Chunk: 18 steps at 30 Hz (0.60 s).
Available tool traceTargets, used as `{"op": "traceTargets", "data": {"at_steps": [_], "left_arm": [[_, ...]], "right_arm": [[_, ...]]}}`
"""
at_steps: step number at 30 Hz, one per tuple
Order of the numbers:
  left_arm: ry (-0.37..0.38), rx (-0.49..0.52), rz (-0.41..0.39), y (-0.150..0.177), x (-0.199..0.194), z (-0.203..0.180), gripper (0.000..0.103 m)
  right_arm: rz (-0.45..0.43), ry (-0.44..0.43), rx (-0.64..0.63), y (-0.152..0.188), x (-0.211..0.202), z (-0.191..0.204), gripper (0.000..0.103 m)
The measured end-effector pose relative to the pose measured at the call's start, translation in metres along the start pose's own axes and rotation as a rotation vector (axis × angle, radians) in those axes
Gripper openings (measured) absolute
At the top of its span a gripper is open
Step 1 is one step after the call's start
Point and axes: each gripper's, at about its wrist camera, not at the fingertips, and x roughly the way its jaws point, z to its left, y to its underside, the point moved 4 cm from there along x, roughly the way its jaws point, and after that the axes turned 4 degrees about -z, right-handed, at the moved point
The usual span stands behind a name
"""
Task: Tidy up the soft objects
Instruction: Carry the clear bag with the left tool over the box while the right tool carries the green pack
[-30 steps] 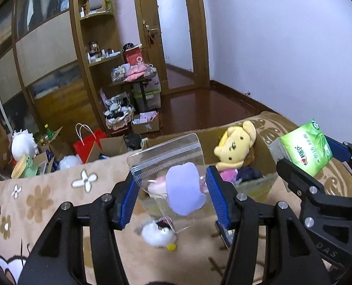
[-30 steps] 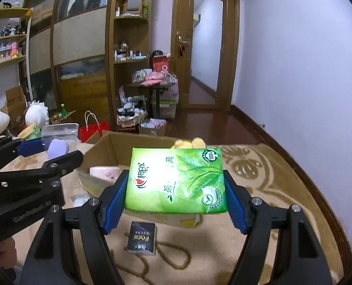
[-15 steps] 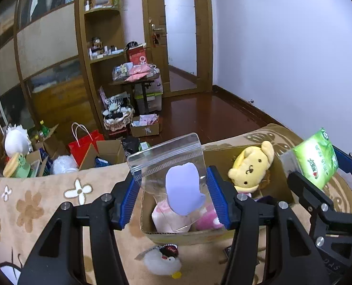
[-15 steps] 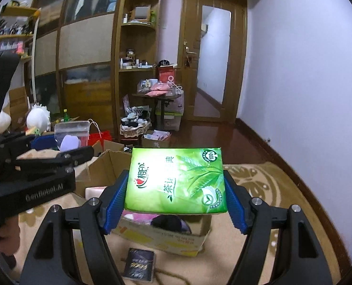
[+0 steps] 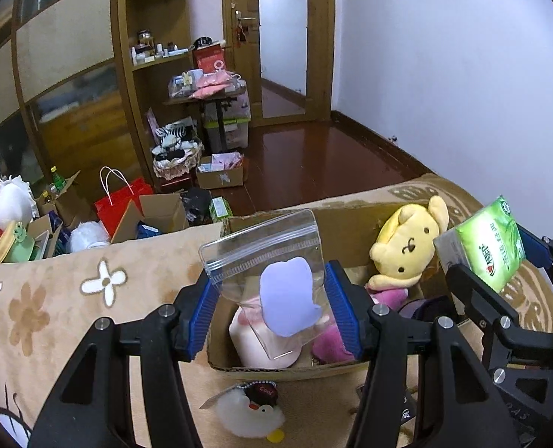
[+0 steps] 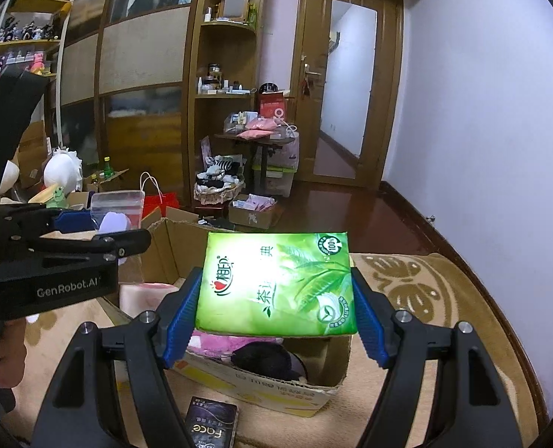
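My left claw (image 5: 271, 313) pinches the zip bag (image 5: 265, 261); my right claw (image 6: 276, 321) clamps the green tissue pack (image 6: 276, 283). Both hang over the cardboard box (image 6: 261, 388) at lower centre. I should lower them into bare gaps before letting go.

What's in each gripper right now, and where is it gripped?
Left gripper: clear zip bag, clamped by its side edges. Right gripper: green tissue pack, clamped across its two short ends.

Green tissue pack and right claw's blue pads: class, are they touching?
Touching. In the right wrist view both blue pads press against the sides of the green plastic tissue pack, held above the brown cardboard box.
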Motion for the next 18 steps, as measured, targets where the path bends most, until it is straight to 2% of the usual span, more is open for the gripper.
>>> {"op": "traceTargets", "data": {"at_steps": [8, 18], "left_arm": [[0.002, 0.012, 0.029, 0.006, 0.008, -0.003, 0.056], [0.004, 0.002, 0.049, 0.008, 0.012, -0.003, 0.056]], "right_arm": [[0.029, 0.007, 0.015, 0.008, 0.010, -0.005, 0.078], [0.001, -0.034, 0.079, 0.014, 0.014, -0.014, 0.078]]}}
